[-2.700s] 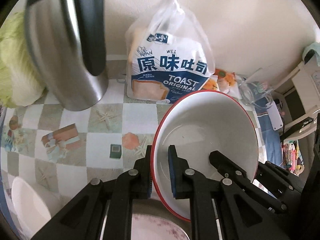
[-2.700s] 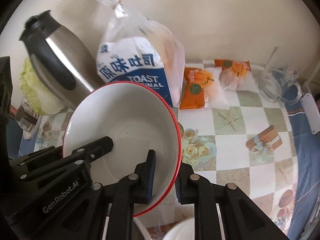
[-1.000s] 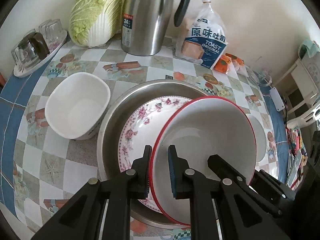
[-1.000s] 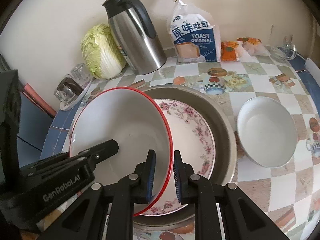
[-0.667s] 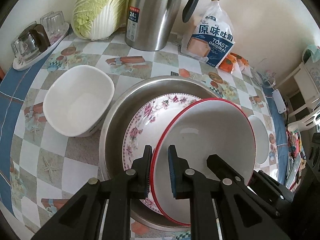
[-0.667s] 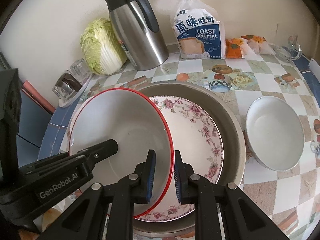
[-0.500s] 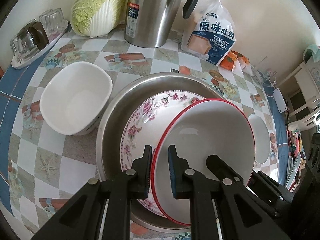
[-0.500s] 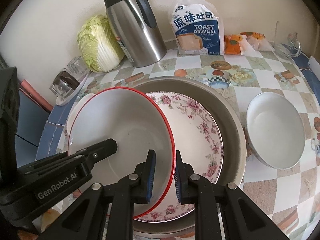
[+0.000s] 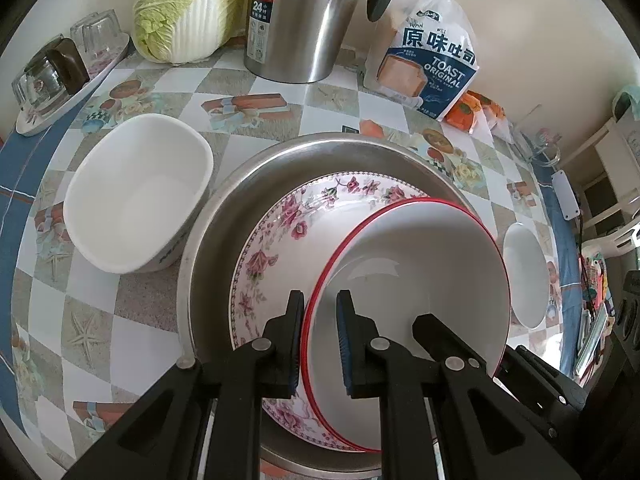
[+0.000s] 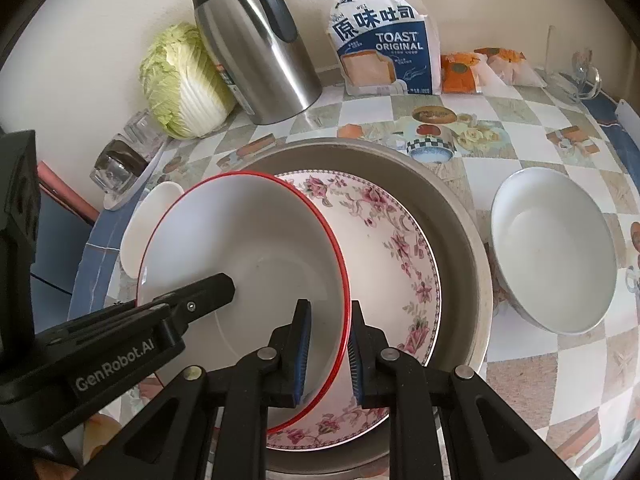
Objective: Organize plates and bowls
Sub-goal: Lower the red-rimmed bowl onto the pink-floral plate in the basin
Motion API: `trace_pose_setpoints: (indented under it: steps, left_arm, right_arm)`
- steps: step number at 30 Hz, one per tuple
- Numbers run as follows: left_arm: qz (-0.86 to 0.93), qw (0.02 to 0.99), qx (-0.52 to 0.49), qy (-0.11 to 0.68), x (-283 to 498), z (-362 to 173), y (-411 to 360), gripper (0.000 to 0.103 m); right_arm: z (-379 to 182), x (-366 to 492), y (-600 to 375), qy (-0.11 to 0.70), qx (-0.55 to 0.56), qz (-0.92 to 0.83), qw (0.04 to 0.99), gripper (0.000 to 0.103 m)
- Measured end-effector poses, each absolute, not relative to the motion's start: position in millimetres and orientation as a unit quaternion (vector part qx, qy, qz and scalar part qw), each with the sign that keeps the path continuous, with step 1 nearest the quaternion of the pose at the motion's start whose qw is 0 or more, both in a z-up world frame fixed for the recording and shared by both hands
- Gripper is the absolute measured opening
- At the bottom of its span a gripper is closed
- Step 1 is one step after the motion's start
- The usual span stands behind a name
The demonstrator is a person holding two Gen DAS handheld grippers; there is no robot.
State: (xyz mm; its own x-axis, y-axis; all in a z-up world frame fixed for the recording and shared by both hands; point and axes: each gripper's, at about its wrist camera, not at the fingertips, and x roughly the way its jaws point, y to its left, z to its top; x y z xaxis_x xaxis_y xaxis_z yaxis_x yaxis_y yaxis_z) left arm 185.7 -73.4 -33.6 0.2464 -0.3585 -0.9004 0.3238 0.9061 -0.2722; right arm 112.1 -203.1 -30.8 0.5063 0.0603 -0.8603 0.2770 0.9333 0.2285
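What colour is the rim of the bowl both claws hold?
Red rim, white inside; clearest in the right wrist view.

The metal basin (image 9: 208, 216) fills the middle of the table (image 9: 144, 304), already stacked with the floral plate (image 9: 280, 232). Left of it the white square bowl (image 9: 136, 196) crowds the rim; right of it stands the round white bowl (image 10: 552, 248). Kettle (image 10: 260, 48), cabbage (image 10: 184, 80) and bread bag (image 10: 380, 52) block the far edge. Bare tablecloth lies near left and near right.

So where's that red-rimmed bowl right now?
The red-rimmed bowl is pinched at opposite rims by the left gripper and right gripper, over the flowered plate inside the metal basin.
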Motion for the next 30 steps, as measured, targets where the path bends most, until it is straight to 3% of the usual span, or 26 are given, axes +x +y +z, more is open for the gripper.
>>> trace_pose_setpoints:
  steps: [30]
  left_arm:
    - [-0.221, 0.785, -0.035, 0.578, 191.8, -37.5, -73.3, 0.019]
  right_arm:
    - [-33.6, 116.4, -208.0, 0.490, 0.182, -0.067, 0.850, 0.021]
